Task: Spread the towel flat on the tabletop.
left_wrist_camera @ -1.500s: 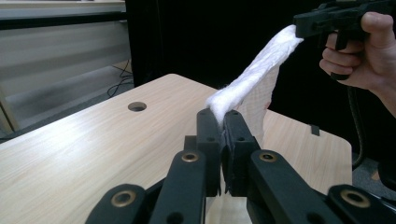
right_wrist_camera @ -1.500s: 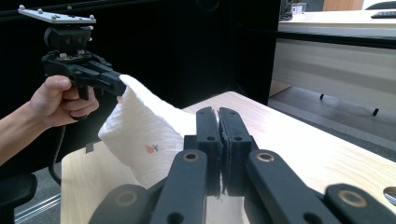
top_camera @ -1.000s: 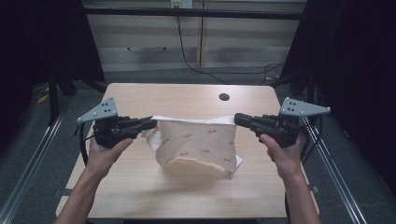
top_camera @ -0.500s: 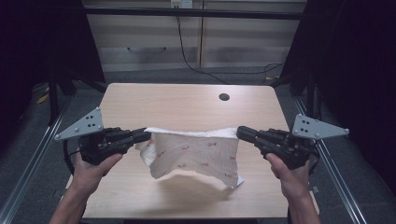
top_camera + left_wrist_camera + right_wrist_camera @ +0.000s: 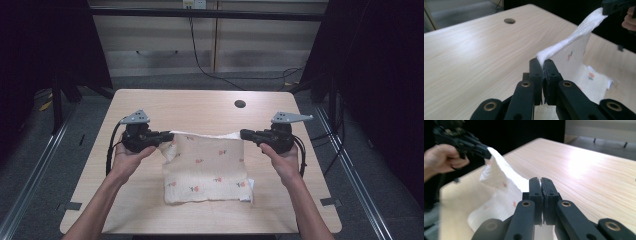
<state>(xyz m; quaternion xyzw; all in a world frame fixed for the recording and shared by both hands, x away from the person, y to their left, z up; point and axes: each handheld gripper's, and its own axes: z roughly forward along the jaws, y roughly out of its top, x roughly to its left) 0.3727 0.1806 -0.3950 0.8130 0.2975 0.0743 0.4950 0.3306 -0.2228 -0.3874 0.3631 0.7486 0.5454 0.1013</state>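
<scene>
A cream cloth (image 5: 207,167) with small red flower prints lies partly on the wooden table (image 5: 190,105). Its far edge is lifted and stretched between both grippers. My left gripper (image 5: 170,136) is shut on the cloth's far-left corner, and in the left gripper view the jaws (image 5: 542,62) pinch the bunched cloth (image 5: 574,50). My right gripper (image 5: 243,134) is shut on the far-right corner. In the right gripper view its jaws (image 5: 541,181) are closed with the cloth (image 5: 504,182) running off to the left gripper (image 5: 481,151).
A round cable hole (image 5: 240,104) sits in the table's far right part. Metal rails run along the floor on both sides of the table. A black cable (image 5: 210,65) trails on the floor behind it.
Both grippers drew toward the person, then moved back away and closer together. The cloth's lower part has settled flatter on the table. Both grips held.
</scene>
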